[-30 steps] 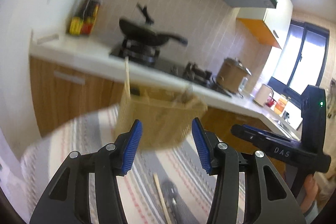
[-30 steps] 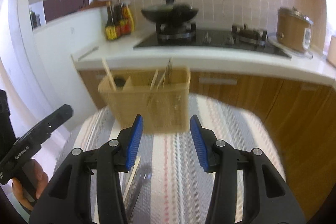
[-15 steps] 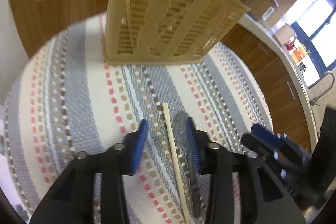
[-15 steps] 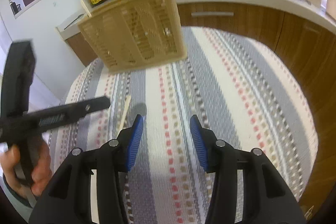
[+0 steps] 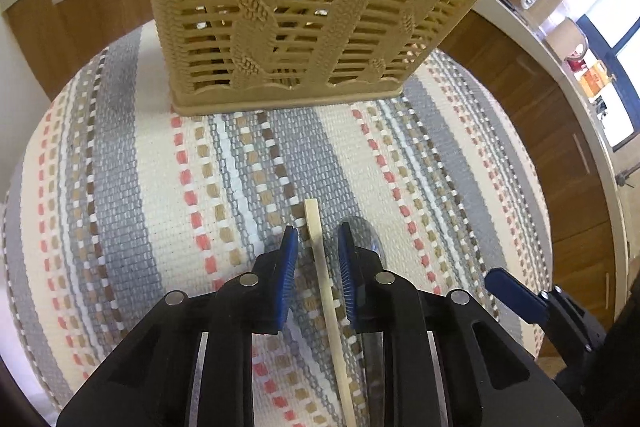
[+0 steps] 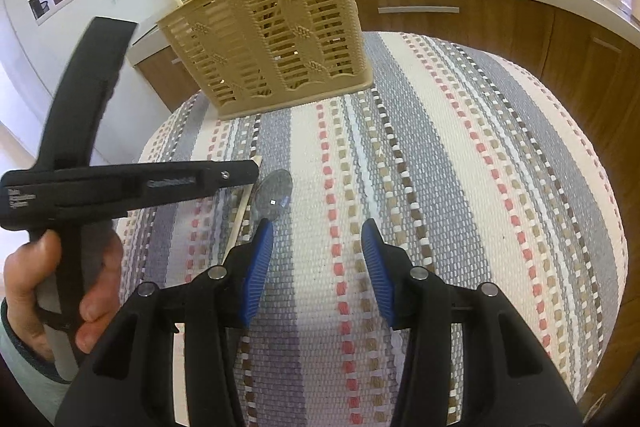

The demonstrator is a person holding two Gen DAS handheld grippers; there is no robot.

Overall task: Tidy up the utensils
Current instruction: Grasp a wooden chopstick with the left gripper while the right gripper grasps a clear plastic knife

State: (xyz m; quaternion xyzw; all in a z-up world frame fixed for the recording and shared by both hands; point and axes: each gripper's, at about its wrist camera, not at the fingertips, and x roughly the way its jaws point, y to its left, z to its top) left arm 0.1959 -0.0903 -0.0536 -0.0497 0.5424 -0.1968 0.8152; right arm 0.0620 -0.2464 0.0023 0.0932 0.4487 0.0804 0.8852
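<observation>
The left claw (image 5: pixel 316 251), its jaws just closing but not yet touching, straddles a pale wooden chopstick (image 5: pixel 326 291) lying on the striped woven tablecloth (image 5: pixel 132 187) beside a metal spoon (image 6: pixel 274 193); the right claw (image 6: pixel 316 259) hovers spread, empty.

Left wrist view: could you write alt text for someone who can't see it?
The left gripper straddles a wooden chopstick lying on a striped cloth, its jaws just closing, not yet touching it. A spoon lies alongside; a woven utensil basket stands behind.

Black gripper (image 5: pixel 317 247), blue ribbed pads (image 5: pixel 287 279), silver screws
</observation>
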